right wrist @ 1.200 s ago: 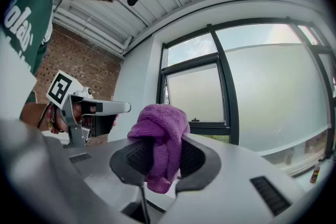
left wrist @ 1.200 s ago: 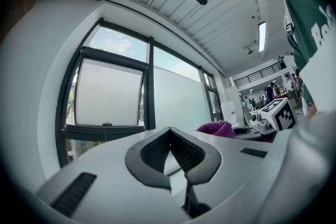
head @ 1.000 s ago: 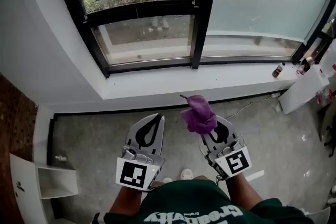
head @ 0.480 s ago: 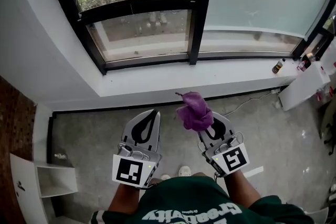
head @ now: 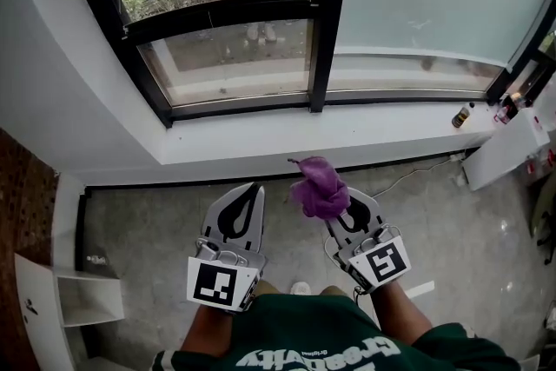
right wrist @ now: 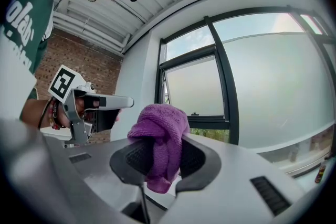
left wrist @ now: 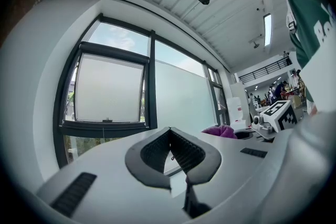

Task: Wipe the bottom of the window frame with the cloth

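Observation:
A purple cloth (head: pixel 318 185) is bunched between the jaws of my right gripper (head: pixel 330 197), which is shut on it above the grey floor. In the right gripper view the cloth (right wrist: pixel 160 131) hangs over the black pads (right wrist: pixel 195 157). My left gripper (head: pixel 254 187) is level with it on the left, shut and empty, its pads (left wrist: pixel 157 155) meeting at the tip. The black bottom rail of the window frame (head: pixel 243 109) runs ahead of both grippers, beyond the white sill (head: pixel 261 143). Neither gripper touches the frame or the sill.
A small bottle (head: pixel 460 115) stands on the sill at the far right, beside a white cabinet (head: pixel 504 148). A white shelf unit (head: pixel 69 300) is at the lower left, by a brick wall (head: pixel 22 187). A cable (head: pixel 417 169) lies on the floor below the sill.
Both grippers and the cloth have shifted only slightly up and left in the view. The right gripper's hold on the cloth is the same, and the left stays shut.

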`<state>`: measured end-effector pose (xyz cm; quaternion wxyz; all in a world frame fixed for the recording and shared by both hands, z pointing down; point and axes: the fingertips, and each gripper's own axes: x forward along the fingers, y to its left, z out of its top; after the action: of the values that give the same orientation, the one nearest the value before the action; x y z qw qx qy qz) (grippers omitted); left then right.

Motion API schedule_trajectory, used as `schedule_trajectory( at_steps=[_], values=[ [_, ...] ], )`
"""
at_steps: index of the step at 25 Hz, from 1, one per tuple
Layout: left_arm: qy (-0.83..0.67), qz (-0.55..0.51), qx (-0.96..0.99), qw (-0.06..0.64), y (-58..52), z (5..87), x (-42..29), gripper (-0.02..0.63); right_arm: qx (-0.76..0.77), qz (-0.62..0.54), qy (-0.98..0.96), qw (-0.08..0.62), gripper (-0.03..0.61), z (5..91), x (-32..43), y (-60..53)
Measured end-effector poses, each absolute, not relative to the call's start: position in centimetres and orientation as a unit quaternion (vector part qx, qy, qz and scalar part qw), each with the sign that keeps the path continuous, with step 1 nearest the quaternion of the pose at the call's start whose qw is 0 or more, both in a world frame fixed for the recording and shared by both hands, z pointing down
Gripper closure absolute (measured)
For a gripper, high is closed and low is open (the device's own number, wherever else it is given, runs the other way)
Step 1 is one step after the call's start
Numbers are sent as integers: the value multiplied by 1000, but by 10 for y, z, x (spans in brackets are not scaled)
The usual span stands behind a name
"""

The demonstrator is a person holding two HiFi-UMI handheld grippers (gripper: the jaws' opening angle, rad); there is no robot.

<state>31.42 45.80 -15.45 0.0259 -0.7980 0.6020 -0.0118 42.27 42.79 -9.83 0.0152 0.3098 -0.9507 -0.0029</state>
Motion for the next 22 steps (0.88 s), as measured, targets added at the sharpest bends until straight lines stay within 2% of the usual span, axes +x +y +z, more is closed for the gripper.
schedule_trajectory(
  at_steps=[11, 22],
  values=[
    [605, -8, -796, 23, 409, -135, 282, 604, 320, 5, -947, 24, 474, -76, 405, 375],
    [564, 3, -826, 22, 233, -136, 165, 604, 350, 2, -936, 25, 474, -79, 281, 222]
  ],
)
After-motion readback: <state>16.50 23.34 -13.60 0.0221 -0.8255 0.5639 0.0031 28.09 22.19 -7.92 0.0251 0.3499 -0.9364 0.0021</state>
